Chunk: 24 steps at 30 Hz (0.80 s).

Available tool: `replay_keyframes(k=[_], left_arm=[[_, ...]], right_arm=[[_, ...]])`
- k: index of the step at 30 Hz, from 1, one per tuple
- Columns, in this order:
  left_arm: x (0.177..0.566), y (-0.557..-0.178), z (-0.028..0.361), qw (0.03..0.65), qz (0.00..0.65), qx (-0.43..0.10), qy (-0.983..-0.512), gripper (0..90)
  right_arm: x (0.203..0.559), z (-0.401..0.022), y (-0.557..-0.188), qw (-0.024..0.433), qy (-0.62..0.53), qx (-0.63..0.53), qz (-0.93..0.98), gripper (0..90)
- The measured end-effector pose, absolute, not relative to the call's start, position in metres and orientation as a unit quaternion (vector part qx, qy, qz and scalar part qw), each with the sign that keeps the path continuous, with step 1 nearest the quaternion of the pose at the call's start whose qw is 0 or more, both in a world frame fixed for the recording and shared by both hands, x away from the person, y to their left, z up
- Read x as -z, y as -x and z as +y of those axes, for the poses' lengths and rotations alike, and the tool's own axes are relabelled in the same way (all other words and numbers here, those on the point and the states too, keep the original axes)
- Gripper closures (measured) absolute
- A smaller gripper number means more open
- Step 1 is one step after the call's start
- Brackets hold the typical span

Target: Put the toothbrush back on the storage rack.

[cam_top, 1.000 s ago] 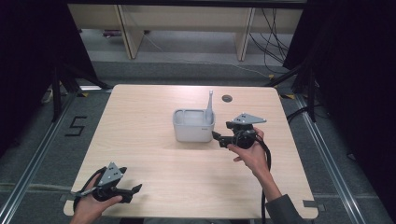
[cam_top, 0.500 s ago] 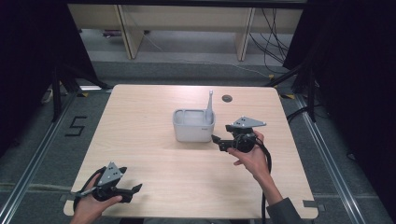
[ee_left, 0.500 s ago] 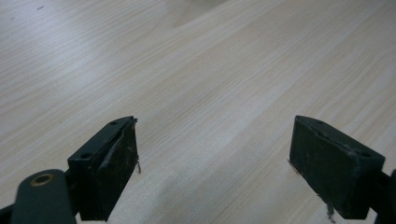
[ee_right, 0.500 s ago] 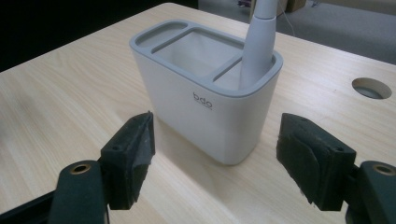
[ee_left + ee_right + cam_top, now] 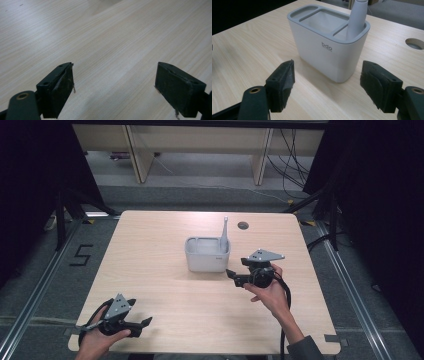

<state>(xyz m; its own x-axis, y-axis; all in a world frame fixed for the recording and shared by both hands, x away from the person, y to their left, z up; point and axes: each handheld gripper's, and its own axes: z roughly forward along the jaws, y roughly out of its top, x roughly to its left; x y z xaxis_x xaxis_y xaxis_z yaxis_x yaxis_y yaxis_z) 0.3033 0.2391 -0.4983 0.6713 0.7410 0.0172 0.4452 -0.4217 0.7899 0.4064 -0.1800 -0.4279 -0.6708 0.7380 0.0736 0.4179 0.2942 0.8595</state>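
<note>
Caddy (image 5: pixel 207 254) — white, three compartments, grey rim — stands near the middle of the table (image 5: pixel 150 250), somewhat toward the far edge. A grey handled tool (image 5: pixel 225 231) stands upright in its end compartment on the right-edge side. Your right gripper (image 5: pixel 231 276) sits just off the caddy's near right corner, jaws wide, nothing between them, not touching. Your left gripper (image 5: pixel 146 323) rests at the near left corner — jaws wide, empty, over bare wood.

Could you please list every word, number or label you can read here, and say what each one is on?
"bdo": on the front of the white holder; a smaller line beneath it is too small to read.
"5": marked on the grey floor left of the table.
</note>
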Motion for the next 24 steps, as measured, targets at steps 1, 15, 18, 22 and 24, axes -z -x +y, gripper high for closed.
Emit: replay_keyframes(k=[1,15,18,22,24], left_arm=[[0.498,-0.303,0.239,0.399,0.36,-0.186,-0.823,14.9],[0.498,-0.303,0.239,0.397,0.36,-0.187,-0.823,15.0],[0.498,-0.303,0.239,0.398,0.36,-0.185,-0.823,15.0],[0.498,-0.303,0.239,0.398,0.36,-0.185,-0.823,14.9],[0.498,-0.303,0.239,0.397,0.36,-0.185,-0.823,15.0]], right_arm=[[0.428,-0.181,-0.407,0.172,-0.36,-0.465,0.79,28.4],[0.435,-0.179,-0.399,0.165,-0.365,-0.451,0.798,28.1],[0.436,-0.179,-0.398,0.164,-0.36,-0.453,0.799,28.1],[0.44,-0.179,-0.394,0.156,-0.37,-0.453,0.796,28.1],[0.442,-0.18,-0.394,0.16,-0.36,-0.454,0.799,28.1]])
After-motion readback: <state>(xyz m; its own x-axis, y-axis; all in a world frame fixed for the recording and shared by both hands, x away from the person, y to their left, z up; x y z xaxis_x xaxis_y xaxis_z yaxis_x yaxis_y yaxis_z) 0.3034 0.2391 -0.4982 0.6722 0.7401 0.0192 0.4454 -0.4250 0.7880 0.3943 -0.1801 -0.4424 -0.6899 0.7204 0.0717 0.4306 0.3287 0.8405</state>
